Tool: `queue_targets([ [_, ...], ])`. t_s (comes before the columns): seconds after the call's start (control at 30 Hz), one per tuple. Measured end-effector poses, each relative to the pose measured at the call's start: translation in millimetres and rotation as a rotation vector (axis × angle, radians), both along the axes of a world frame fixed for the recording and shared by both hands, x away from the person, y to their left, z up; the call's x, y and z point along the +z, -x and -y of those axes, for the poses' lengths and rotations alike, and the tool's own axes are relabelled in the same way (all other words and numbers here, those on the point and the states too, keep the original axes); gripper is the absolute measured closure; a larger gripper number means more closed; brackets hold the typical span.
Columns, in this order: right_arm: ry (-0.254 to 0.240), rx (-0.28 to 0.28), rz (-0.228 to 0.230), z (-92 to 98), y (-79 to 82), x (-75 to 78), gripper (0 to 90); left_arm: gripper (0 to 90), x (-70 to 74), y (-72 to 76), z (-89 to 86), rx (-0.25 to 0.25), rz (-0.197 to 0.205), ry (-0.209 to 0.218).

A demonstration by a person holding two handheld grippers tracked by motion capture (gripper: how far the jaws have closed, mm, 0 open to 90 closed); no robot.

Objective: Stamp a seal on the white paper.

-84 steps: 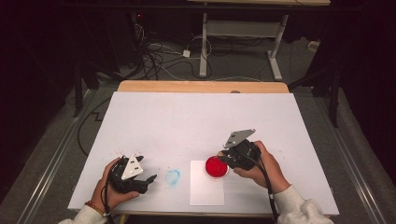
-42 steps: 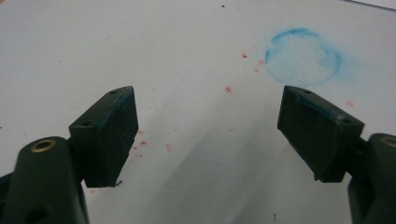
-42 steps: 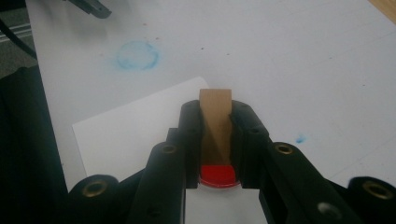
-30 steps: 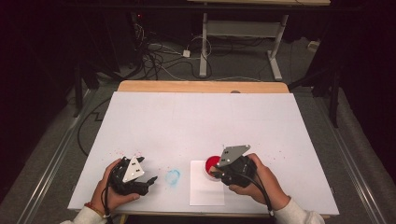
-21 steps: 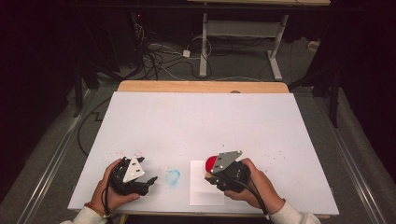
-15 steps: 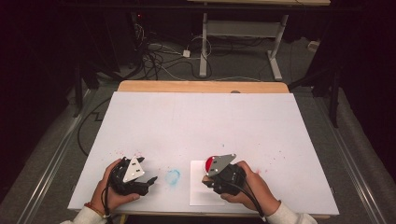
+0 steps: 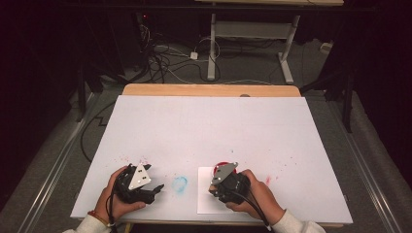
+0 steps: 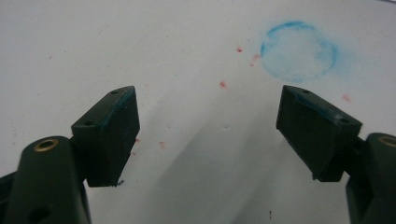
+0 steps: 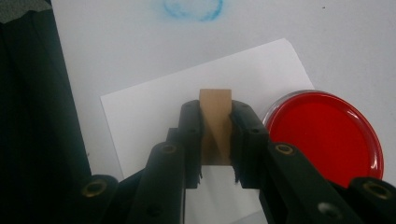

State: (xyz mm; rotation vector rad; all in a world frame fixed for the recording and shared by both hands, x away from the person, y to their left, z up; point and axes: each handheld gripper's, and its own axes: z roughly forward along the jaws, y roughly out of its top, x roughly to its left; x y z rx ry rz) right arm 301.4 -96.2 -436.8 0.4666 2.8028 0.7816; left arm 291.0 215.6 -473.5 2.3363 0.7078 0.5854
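My right gripper (image 9: 215,140) is shut on a small upright wooden block (image 9: 215,121), held just over a white paper sheet (image 9: 149,107). A round red ink dish (image 9: 327,135) sits at the sheet's edge, right of the jaws in the right gripper view. In the high view the right gripper (image 7: 216,187) is low over the sheet (image 7: 206,201), with the red dish (image 7: 222,164) peeking out behind its grey plate. My left gripper (image 8: 210,135) stands open on the table with nothing between its jaws, short of a blue ring stain (image 8: 299,58). From above, the left gripper (image 7: 153,180) points right toward that stain (image 7: 180,184).
The white table cover (image 7: 209,131) carries faint red and blue specks. A wooden table edge (image 7: 209,90) runs along the far side. Cables and a metal stand's legs (image 7: 248,53) are on the floor beyond. The front edge is close under both hands.
My right gripper moved down and toward the near left, from over the red dish to over the paper sheet, still holding the block. The left gripper stayed put.
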Motion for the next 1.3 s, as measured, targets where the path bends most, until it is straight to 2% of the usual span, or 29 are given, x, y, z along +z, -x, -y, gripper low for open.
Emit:
queue_targets([
  [0.5,0.057,-0.016,-0.01,-2.3,-6.2,-9.9,75.7,20.4,0.4,0.2,-0.6,0.0,0.002,0.003],
  [0.63,0.07,-0.005,-0.026,-3.6,-8.3,-14.0,75.7,20.4,0.6,0.3,-0.7,0.0,0.004,0.003],
  [0.8,0.072,-0.006,-0.054,-3.3,-12.4,-14.4,76.0,20.4,0.4,0.4,0.0,-0.002,0.004,0.0],
  [1.07,0.087,0.003,-0.048,-4.7,-12.1,-14.9,76.1,20.4,1.5,1.6,1.5,-0.004,0.011,-0.004],
  [1.3,0.08,0.003,-0.054,-4.1,-13.0,-15.4,76.1,20.4,1.5,1.4,1.6,-0.003,0.011,-0.006],
])
